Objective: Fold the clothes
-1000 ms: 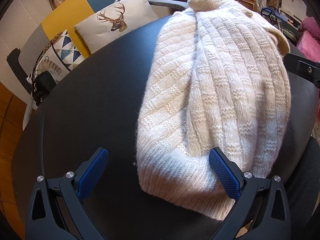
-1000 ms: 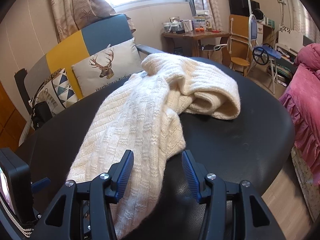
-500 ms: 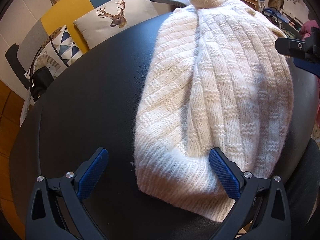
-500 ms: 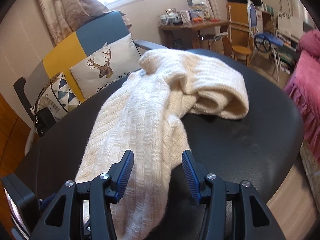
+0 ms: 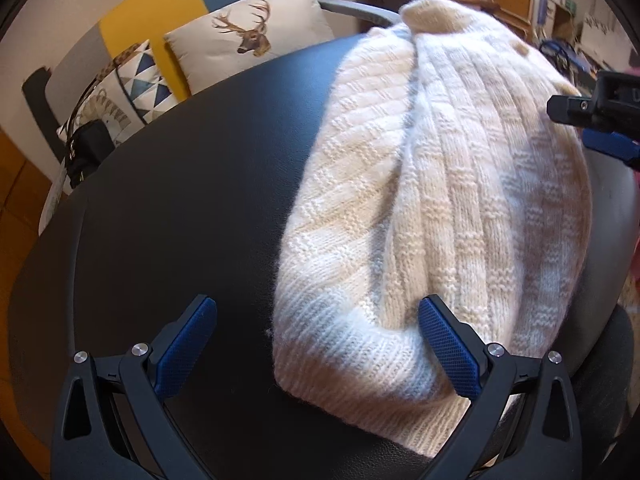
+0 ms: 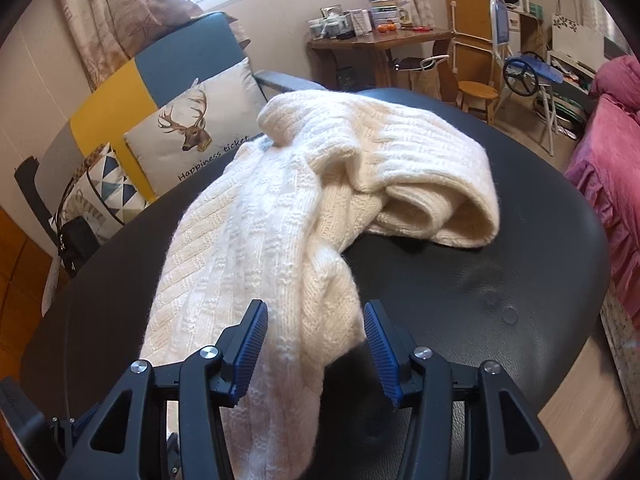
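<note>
A cream knitted sweater (image 5: 440, 200) lies bunched lengthwise on a round black table (image 5: 180, 200). My left gripper (image 5: 316, 340) is open wide at the sweater's ribbed hem; its right finger (image 5: 448, 344) rests against the knit and its left finger is over bare tabletop. In the right wrist view the sweater (image 6: 260, 240) runs away from me, with a folded-over sleeve or collar part at the far right. My right gripper (image 6: 316, 340) is open, and a hanging fold of the knit lies loosely between its fingers. The right gripper (image 5: 600, 120) also shows in the left wrist view, at the sweater's right side.
A sofa with a deer cushion (image 6: 200, 128) and a patterned cushion stands behind the table. A black bag (image 5: 86, 148) sits at the sofa's left end. To the right are a pink bed (image 6: 608, 160), a wooden side table (image 6: 380, 36) and chairs. The black tabletop (image 6: 500, 280) is bare right of the sweater.
The right gripper has moved forward along the sweater's right side and shows further into the left wrist view. The left gripper stayed at the hem, open as before.
</note>
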A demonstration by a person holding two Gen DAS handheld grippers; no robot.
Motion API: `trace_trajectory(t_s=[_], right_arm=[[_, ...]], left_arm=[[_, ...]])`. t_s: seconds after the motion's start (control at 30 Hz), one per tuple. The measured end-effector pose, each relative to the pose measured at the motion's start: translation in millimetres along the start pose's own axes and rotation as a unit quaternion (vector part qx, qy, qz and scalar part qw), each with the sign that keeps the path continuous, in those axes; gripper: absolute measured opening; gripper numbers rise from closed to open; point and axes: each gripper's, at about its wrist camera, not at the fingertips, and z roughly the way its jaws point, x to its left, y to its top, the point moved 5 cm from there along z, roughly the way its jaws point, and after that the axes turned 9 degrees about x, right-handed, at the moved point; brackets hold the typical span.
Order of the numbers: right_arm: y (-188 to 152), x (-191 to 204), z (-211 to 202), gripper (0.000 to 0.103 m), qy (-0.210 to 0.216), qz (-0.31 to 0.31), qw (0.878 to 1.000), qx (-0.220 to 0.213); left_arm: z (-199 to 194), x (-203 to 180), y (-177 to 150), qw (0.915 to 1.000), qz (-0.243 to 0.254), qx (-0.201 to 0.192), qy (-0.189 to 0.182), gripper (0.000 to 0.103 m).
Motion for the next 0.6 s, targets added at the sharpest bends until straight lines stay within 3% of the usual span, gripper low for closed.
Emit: trace_trajectory(t_s=[0.27,0.6], right_arm=[[40,-13,15,0.051,-0.005,0.028,1.000,-0.013],[85,-32,58,0.051,-0.004,0.088,0.996,0.022]], left_arm=[[-6,-5,-16,0.9990,0.008,-0.035,0.025,0.102],[-5,1,-11,0.9982,0.010,-0.049,0.034,0.102]])
